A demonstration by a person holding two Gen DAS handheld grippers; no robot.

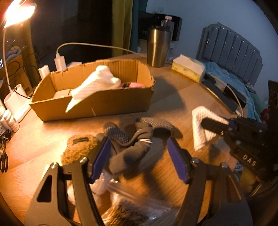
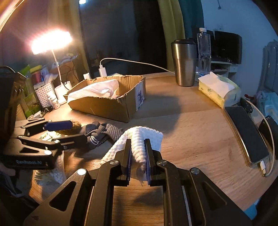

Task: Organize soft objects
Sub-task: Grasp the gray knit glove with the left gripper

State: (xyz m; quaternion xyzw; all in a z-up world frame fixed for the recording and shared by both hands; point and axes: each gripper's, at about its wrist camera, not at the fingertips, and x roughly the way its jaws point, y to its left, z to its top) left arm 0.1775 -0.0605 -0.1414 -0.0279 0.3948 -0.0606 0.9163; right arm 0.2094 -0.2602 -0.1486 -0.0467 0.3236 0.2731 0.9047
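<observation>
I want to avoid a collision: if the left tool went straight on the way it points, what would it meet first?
Most likely the dark dotted gloves, lying between the open left tool fingers. Depth is unclear.

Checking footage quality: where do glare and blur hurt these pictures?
Left wrist view: desk lamp blows out the top-left corner, grey gloves look motion-smeared. Right wrist view: lamp flares, white cloth stays sharp; fisheye bends the table edge.

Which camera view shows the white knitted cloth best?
The right wrist view: the white knitted cloth lies central, pinched in the right tool. The left wrist view shows it blurred at the edge, partly hidden by that tool.
</observation>
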